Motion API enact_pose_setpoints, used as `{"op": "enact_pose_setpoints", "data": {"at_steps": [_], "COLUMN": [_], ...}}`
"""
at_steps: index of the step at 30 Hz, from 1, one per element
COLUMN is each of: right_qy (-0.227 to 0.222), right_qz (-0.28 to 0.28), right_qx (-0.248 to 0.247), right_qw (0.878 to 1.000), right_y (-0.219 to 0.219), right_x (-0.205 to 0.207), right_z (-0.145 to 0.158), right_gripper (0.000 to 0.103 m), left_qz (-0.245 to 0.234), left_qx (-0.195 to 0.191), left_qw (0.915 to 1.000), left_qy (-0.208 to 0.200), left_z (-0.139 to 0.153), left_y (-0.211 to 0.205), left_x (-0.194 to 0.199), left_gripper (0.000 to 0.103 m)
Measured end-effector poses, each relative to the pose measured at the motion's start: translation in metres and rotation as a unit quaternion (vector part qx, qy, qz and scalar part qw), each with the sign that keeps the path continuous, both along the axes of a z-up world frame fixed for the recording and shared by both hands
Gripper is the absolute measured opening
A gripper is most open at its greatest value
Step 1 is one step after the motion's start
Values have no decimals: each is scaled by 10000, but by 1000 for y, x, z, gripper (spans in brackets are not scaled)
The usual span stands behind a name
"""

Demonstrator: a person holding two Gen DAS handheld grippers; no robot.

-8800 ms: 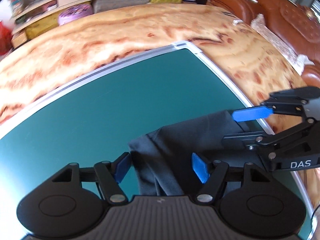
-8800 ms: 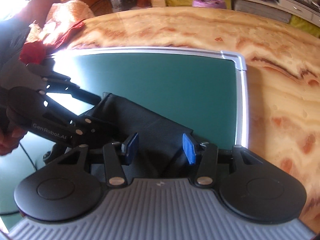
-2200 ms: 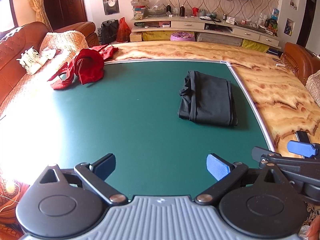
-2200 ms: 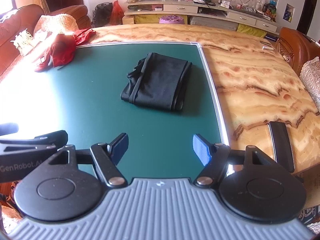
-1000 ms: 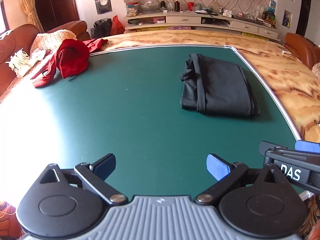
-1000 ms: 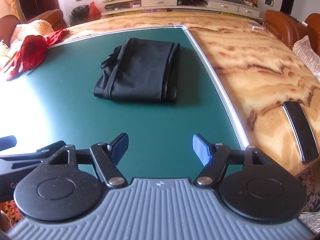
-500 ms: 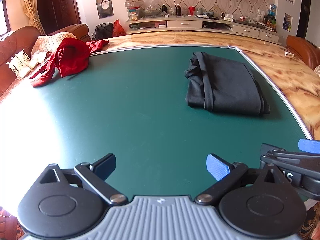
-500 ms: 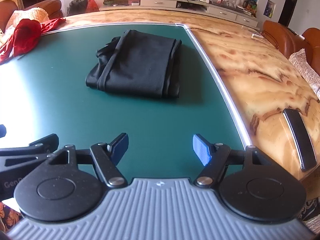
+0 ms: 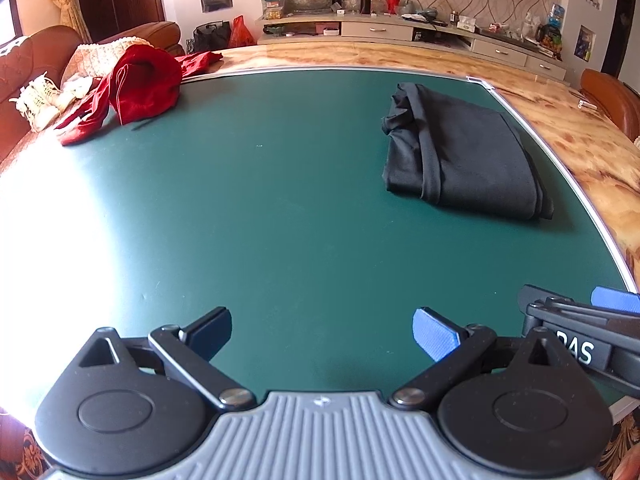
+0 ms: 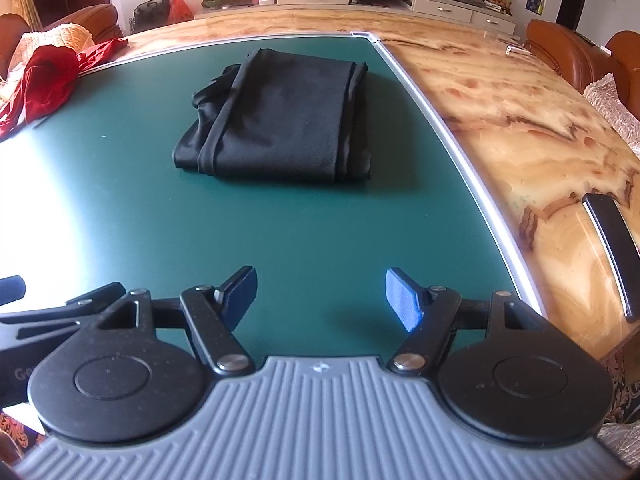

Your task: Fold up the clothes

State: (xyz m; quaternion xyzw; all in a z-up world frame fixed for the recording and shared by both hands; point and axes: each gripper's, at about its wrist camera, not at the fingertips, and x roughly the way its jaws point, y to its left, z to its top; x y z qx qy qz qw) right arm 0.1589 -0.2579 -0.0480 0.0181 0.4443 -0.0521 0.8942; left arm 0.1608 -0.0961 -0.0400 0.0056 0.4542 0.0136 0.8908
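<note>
A black garment (image 9: 464,160) (image 10: 280,120) lies folded into a neat rectangle on the green mat (image 9: 260,208) (image 10: 304,220), near its far right corner. A crumpled red garment (image 9: 136,88) (image 10: 44,76) sits at the mat's far left edge. My left gripper (image 9: 322,332) hovers open over the mat's near edge, nothing between its fingers. My right gripper (image 10: 320,292) is open too, empty, well short of the black garment. The right gripper's blue-tipped finger (image 9: 612,298) shows at the right edge of the left wrist view.
The mat has a silver rim (image 10: 460,148) and rests on a marbled table (image 10: 520,128). A dark flat object (image 10: 612,248) lies on the table at the right. Brown sofas (image 9: 36,64) flank the table; a cluttered shelf unit (image 9: 400,28) runs along the back wall.
Both grippers have sunk a little toward the mat, and the black garment sits slightly farther right in the left wrist view. Both stay open and empty.
</note>
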Motion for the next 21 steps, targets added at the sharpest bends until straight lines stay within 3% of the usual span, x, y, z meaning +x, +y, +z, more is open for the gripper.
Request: {"op": "enact_pose_setpoints", "data": {"at_steps": [21], "right_qy": [-155], "right_qz": [-106], "right_qx": [-152], "right_qw": [9997], "right_y": [2], "right_x": [-3], "right_z": [-2], "right_gripper": [79], "left_qz": [-81], "left_qx": [-79], "left_qw": [9998], "left_qy": [173], "left_z": [-8], "left_y": [-3], "left_x": [4], "left_gripper": [101]}}
